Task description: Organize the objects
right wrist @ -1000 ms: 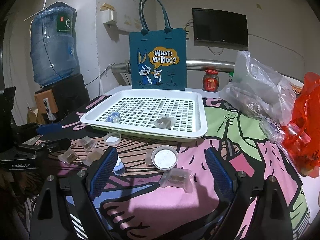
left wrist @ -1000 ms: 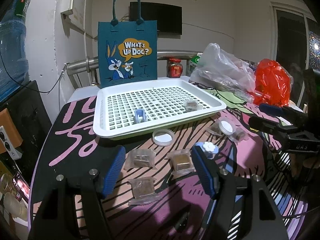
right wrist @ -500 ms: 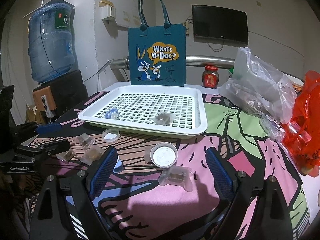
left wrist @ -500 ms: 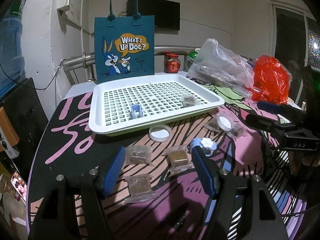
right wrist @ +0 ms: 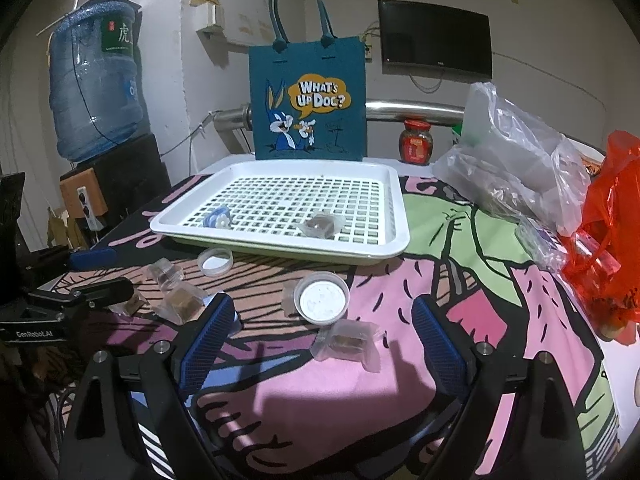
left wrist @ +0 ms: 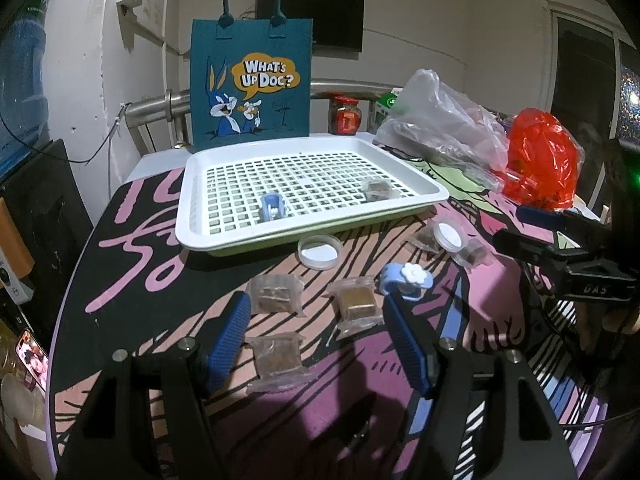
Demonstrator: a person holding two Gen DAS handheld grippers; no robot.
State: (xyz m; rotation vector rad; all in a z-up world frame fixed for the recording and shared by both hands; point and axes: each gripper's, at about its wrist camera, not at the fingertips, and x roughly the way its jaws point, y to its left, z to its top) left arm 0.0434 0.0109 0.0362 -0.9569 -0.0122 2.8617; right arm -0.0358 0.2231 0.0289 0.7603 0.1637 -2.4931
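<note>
A white slotted tray (left wrist: 192, 216) (right wrist: 396, 208) sits mid-table, holding a blue clip (left wrist: 273, 206) (right wrist: 218, 218) and one wrapped brown cube (left wrist: 378, 190) (right wrist: 320, 225). In front of it lie loose wrapped cubes (left wrist: 276, 294) (left wrist: 358, 305) (left wrist: 278, 356) (right wrist: 348, 342), two white lids (left wrist: 319, 251) (right wrist: 322, 302) and a blue flower clip (left wrist: 406, 280). My left gripper (left wrist: 316, 322) is open, low over the cubes with nothing pinched. My right gripper (right wrist: 322, 330) is open, with a lid and a wrapped cube between its blue fingers (right wrist: 208, 334), untouched.
A teal cartoon tote bag (left wrist: 250, 80) (right wrist: 308, 102) stands behind the tray. Clear and red plastic bags (left wrist: 440, 120) (right wrist: 608, 216) crowd the right side, with a red-lidded jar (right wrist: 416, 146) at the back. A water bottle (right wrist: 94, 88) stands left of the table.
</note>
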